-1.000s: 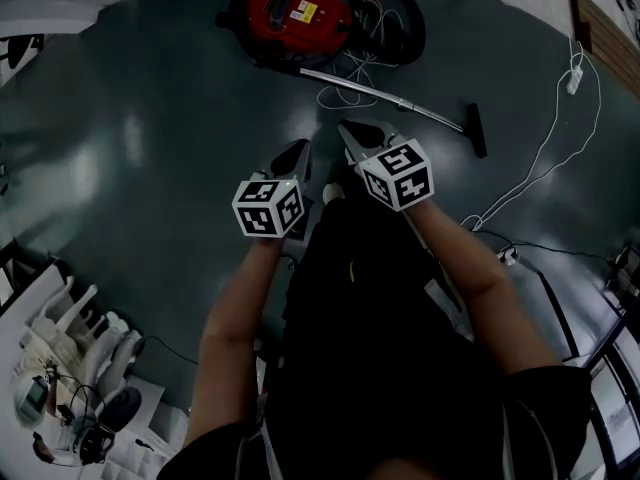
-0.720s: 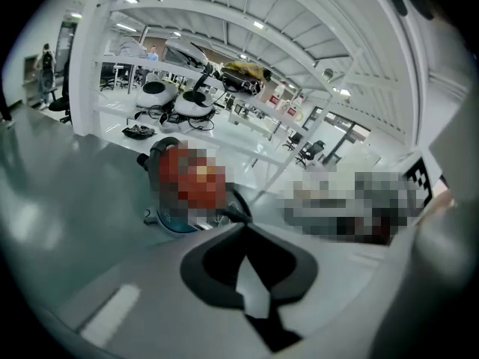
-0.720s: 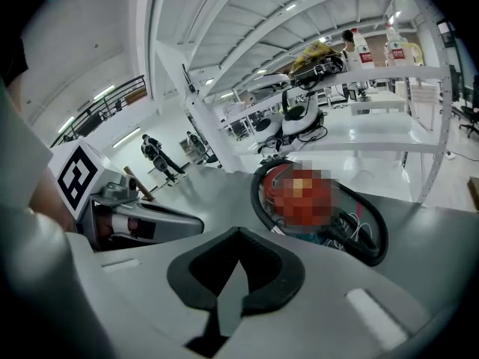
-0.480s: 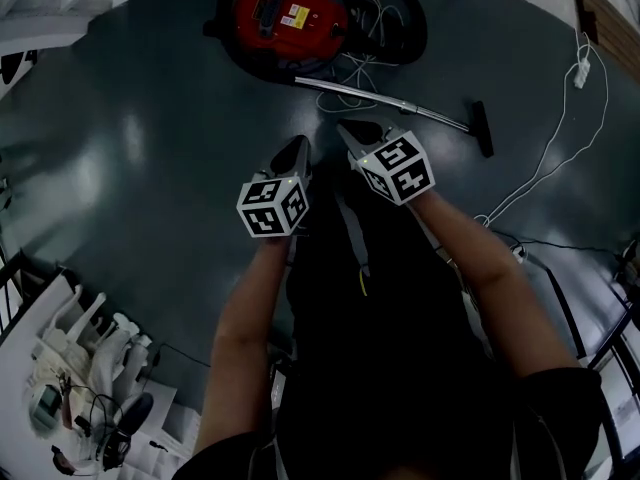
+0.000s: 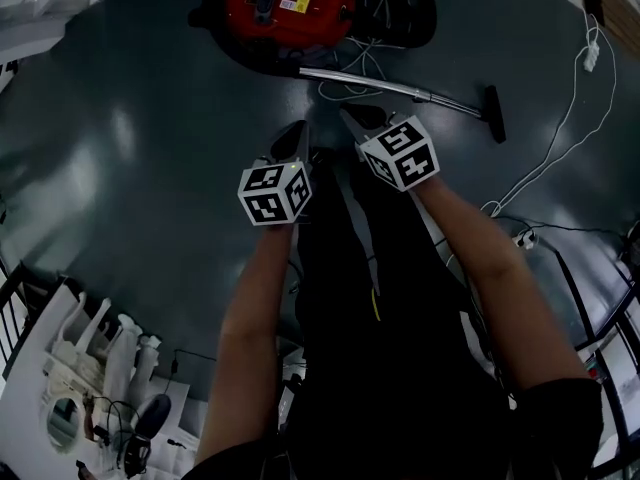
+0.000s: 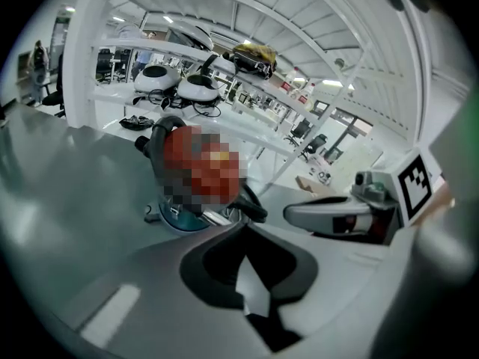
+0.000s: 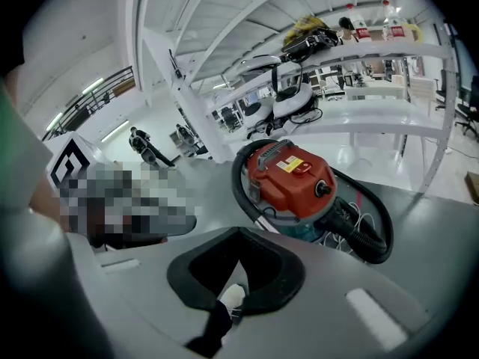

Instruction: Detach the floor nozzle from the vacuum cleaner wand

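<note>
Hovering near the vacuum (image 5: 285, 3), left gripper (image 5: 293, 140) and right gripper (image 5: 358, 120) hold all 2 jaw pairs pressed together, empty; wand (image 5: 400, 86) with nozzle (image 5: 494, 113) lies beside the vacuum.

Yellow label (image 7: 290, 165) on red vacuum cleaner (image 7: 303, 191), print too small to read, nothing else legible

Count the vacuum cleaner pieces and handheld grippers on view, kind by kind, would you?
red vacuum cleaner: 1
black hose: 1
metal wand: 1
floor nozzle: 1
grippers: 2, left gripper and right gripper
Total: 6
</note>
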Demonstrator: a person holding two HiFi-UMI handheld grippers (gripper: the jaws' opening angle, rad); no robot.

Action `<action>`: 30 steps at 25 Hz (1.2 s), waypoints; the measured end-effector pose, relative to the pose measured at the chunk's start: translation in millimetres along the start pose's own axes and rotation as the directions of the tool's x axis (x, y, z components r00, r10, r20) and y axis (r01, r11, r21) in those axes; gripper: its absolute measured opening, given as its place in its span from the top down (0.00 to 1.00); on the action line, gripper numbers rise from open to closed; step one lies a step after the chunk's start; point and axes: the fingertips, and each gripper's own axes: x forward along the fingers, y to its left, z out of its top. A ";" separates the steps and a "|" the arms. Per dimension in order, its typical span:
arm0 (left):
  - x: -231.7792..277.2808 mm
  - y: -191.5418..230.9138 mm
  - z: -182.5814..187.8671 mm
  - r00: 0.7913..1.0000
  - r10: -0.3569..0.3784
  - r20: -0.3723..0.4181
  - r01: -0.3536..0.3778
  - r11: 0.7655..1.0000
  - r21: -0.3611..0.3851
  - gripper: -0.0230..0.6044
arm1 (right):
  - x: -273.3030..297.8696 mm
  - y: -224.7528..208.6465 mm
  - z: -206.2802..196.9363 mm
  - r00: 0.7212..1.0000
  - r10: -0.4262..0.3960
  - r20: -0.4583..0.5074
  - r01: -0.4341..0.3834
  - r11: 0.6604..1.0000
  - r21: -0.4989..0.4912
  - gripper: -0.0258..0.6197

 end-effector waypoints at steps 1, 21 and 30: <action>5.1 3.5 -1.4 1.000 -0.004 -0.009 0.004 1.000 0.007 0.95 | 5.9 -0.4 -1.6 1.000 -0.002 -0.003 0.002 1.000 0.001 0.97; 71.0 73.2 -7.7 1.000 0.009 -0.029 -0.010 0.999 -0.047 0.95 | 98.3 -30.1 -17.0 0.999 -0.031 -0.043 0.030 0.999 -0.029 0.97; 94.2 88.5 -0.5 0.999 0.020 -0.025 -0.021 0.998 -0.067 0.95 | 125.5 -45.1 -20.1 0.997 -0.024 -0.075 0.018 0.996 -0.090 0.96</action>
